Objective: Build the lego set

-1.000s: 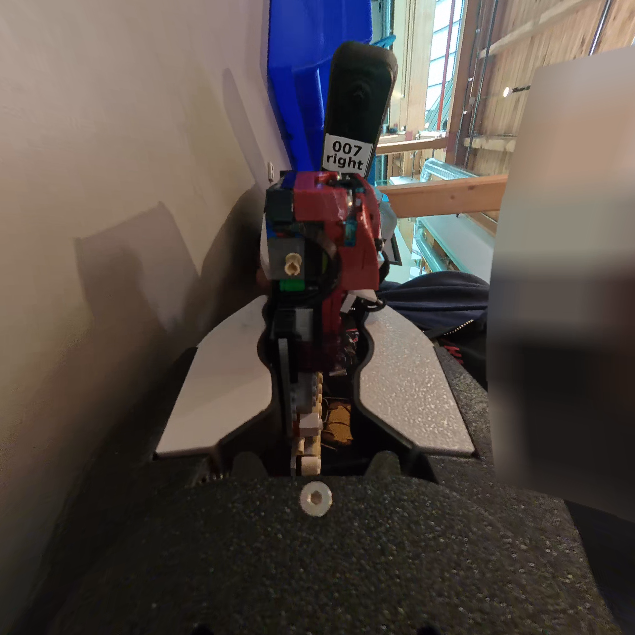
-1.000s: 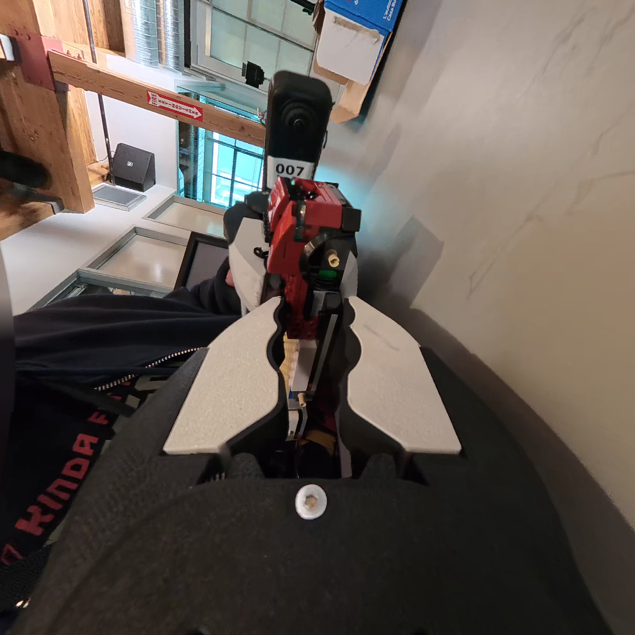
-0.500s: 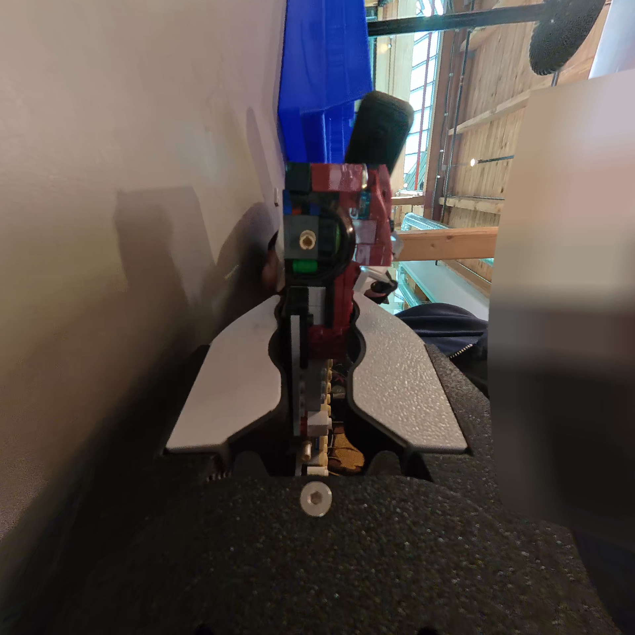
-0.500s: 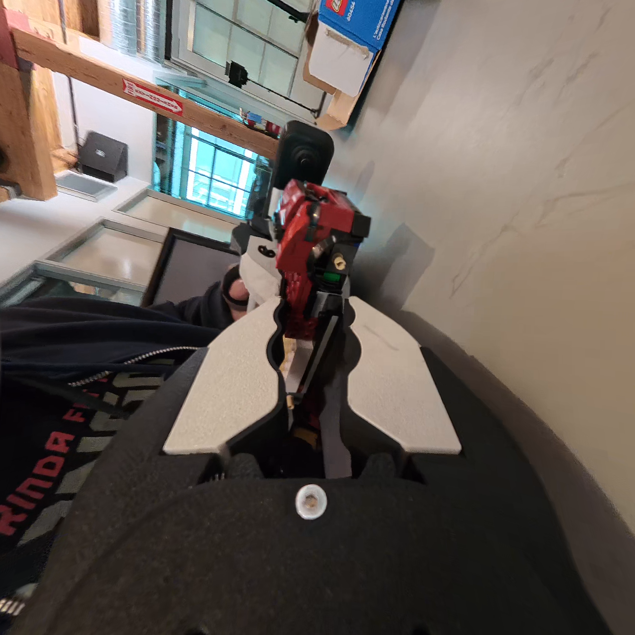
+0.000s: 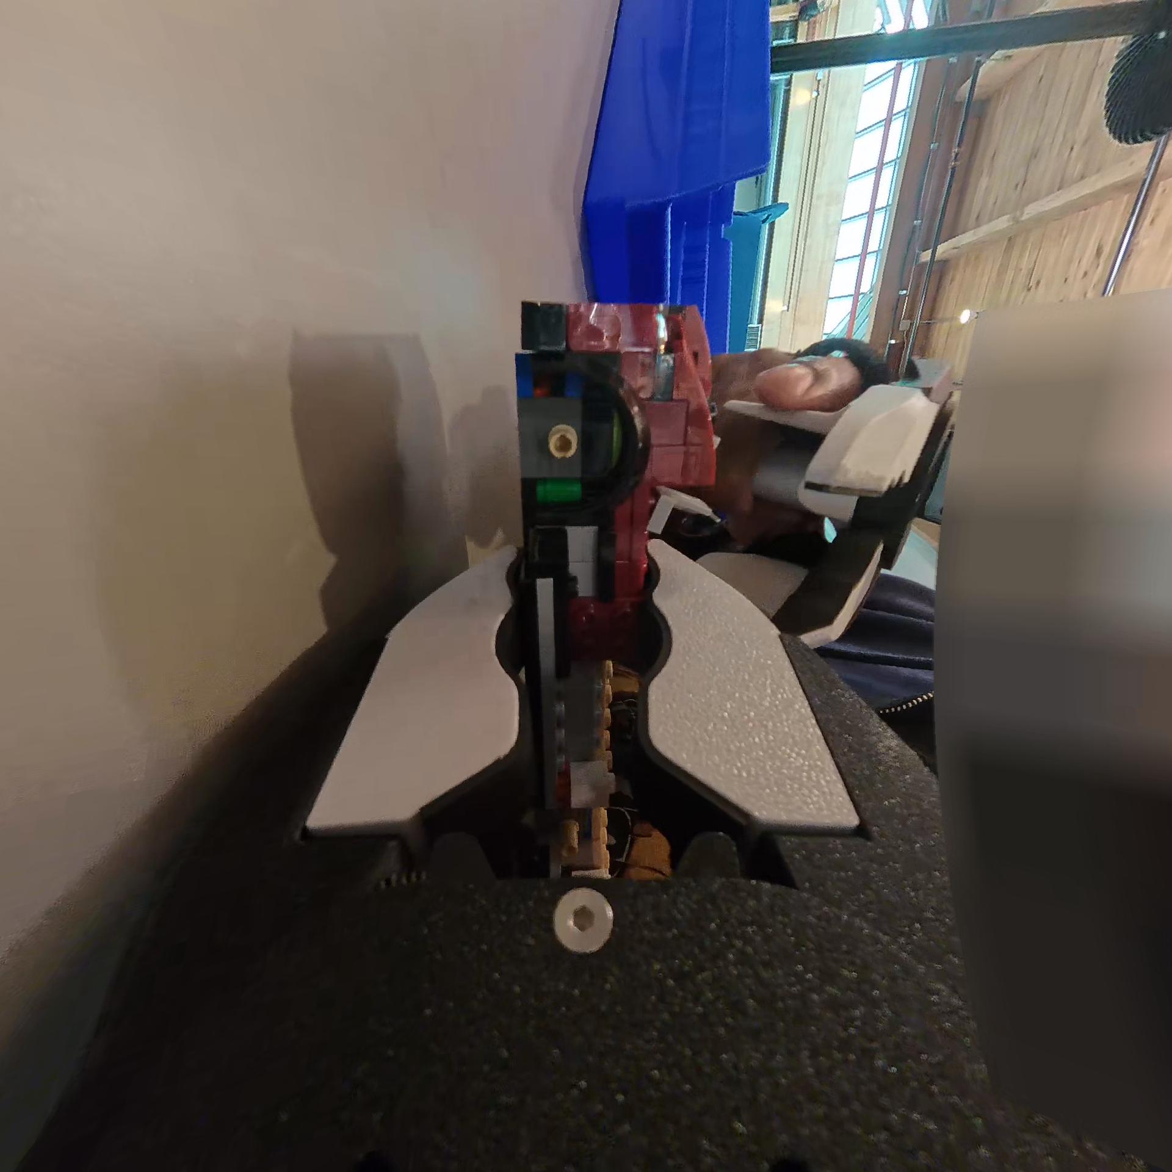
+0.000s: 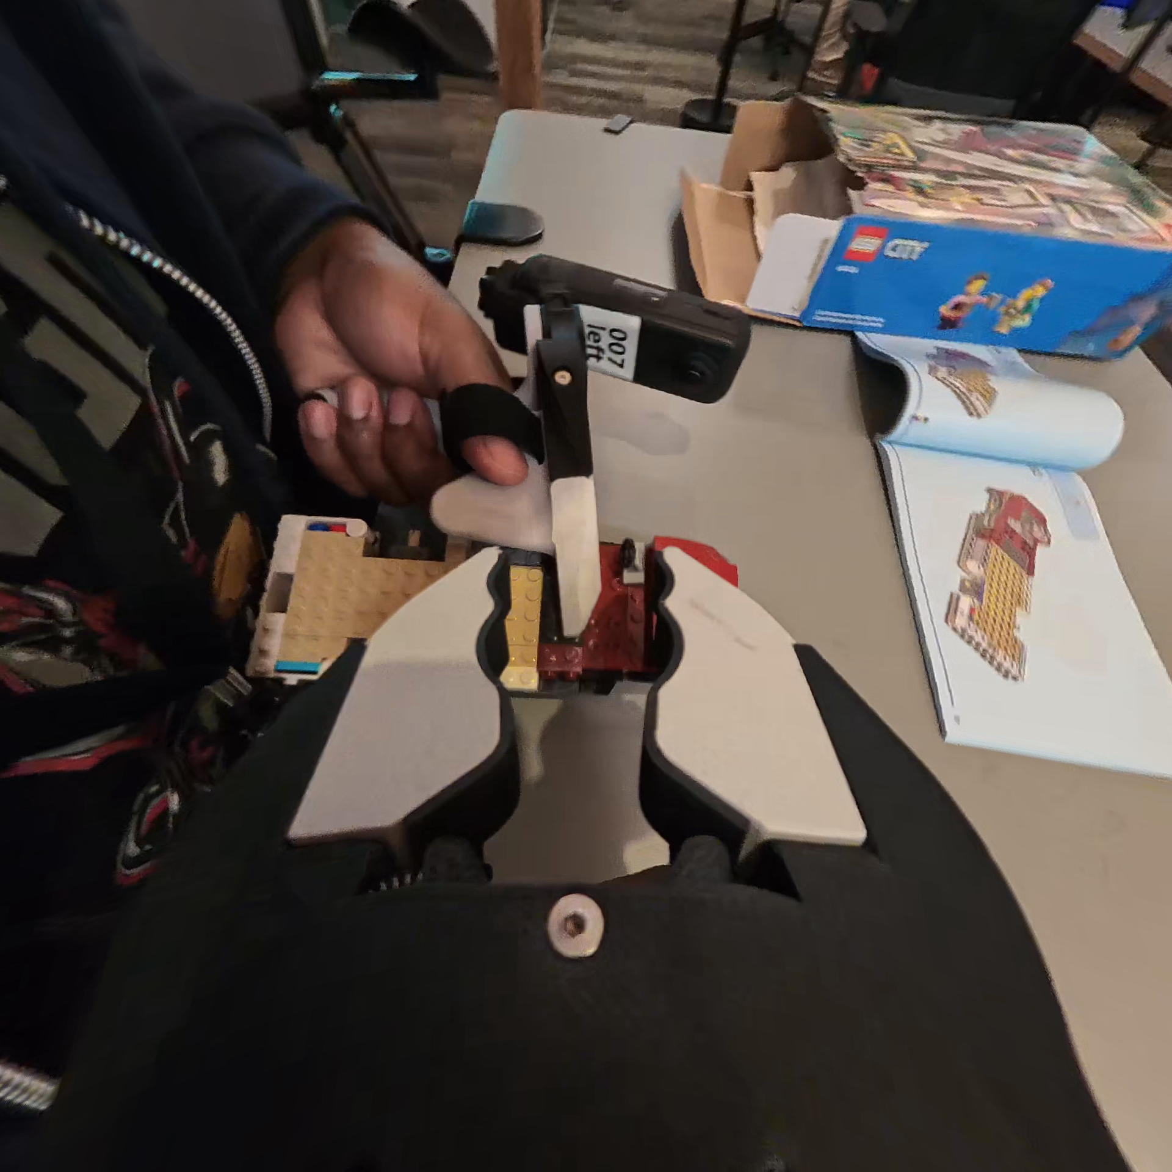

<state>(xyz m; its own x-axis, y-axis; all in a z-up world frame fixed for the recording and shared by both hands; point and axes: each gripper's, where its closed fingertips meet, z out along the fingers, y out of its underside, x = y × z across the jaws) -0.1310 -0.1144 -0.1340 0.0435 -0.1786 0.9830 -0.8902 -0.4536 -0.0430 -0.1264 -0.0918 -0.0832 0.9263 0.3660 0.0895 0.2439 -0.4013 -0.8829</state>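
My left gripper (image 5: 583, 564) is shut on a brick-built model (image 5: 609, 456) of dark red, black and grey bricks, with both pads pressed on its sides. In the right wrist view the same model (image 6: 330, 596) shows a tan plate and a dark red part, and the left gripper's finger (image 6: 574, 571) clamps it above the grey table (image 6: 793, 507). My right gripper (image 6: 580, 564) is open, with its fingers apart and off the model. In the left wrist view the right gripper (image 5: 824, 520) stands clear to the right of the model, held by a hand (image 5: 805, 380).
A blue toy box (image 6: 989, 285) and torn cardboard (image 6: 729, 222) lie at the table's far right. An open instruction booklet (image 6: 1015, 602) lies at the right. A blue bin (image 5: 678, 127) stands beyond the model. The person's dark jacket (image 6: 127, 380) fills the left.
My left gripper closed on the model. My right gripper, shut on the same model before, opened, let go and swung away; it now looks down on it.
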